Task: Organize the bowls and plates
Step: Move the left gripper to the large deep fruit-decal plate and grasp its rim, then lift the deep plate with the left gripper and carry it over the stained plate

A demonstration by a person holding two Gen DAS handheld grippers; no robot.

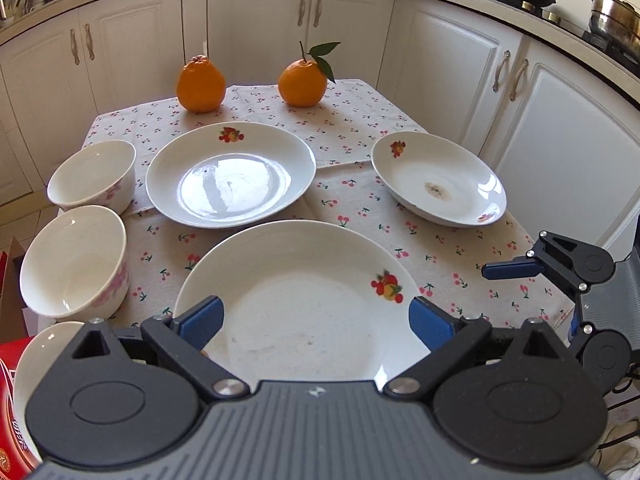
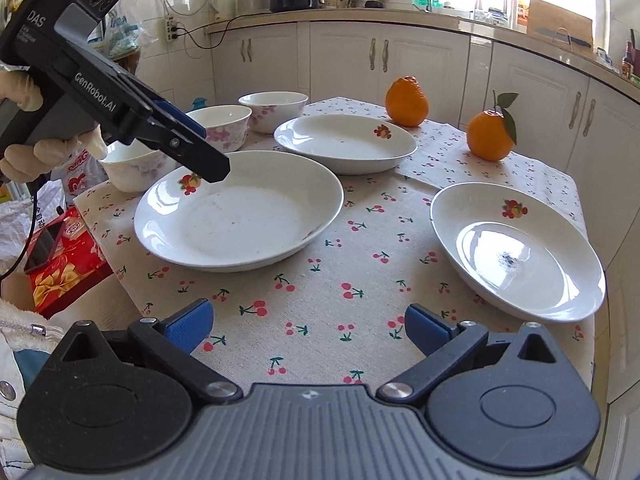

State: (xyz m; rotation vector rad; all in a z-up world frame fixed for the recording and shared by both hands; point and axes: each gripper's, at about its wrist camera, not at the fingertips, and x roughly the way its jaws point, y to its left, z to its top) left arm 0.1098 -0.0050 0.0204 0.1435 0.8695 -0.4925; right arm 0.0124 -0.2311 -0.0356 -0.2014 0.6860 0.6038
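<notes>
Plates: the near plate (image 1: 304,300) lies under the spread left gripper (image 1: 316,320); right gripper (image 2: 308,326) hovers spread over the cherry-print tablecloth (image 2: 320,280).

We are seeing three white plates (image 1: 230,174) (image 1: 438,178) (image 1: 300,300) lying apart, upright; three floral bowls (image 1: 94,176) (image 1: 74,260) (image 2: 132,166) sitting lined along cloth's left edge.

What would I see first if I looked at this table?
Two bright oranges stand at the far edge of the cherry-print tablecloth, one with a green leaf. Three white plates with fruit pictures lie across the cloth, bowls at its left edge. The open left gripper hovers over the nearest plate.
</notes>
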